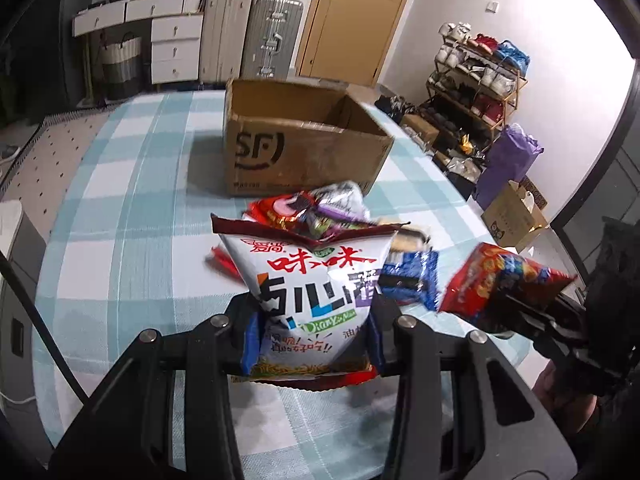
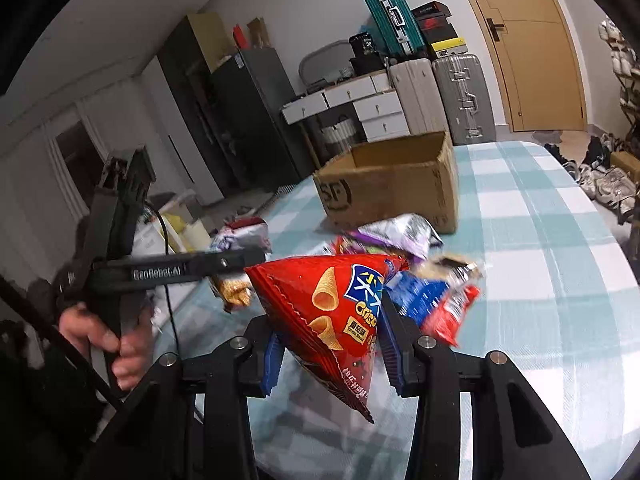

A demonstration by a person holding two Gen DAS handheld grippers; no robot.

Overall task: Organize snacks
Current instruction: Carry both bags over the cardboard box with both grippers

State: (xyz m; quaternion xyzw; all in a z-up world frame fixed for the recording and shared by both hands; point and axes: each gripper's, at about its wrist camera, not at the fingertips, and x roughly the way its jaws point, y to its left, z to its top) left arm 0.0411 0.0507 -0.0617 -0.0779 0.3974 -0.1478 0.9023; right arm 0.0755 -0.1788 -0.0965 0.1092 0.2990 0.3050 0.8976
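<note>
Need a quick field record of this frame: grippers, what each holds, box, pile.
left gripper: shut on white noodle snack bag, lifted above the table
right gripper: shut on red corn snack bag, lifted
cardboard box: open top, upright, beyond the pile; no snacks visible inside
snack pile: loose bags on checked tablecloth, in front of the box

This is someone's home, a lived-in room doubling as storage. A table under a blue-and-white checked cloth point(image 1: 132, 184) stands in the middle. Along the far wall sit white drawer units point(image 1: 176, 46), hard-shell suitcases point(image 2: 464, 96) stacked with cases, and a wooden interior door point(image 1: 356, 16). A shoe rack point(image 1: 476, 84) crammed with footwear fills one corner, and loose sneakers point(image 2: 608, 184) lie on the floor.
</note>
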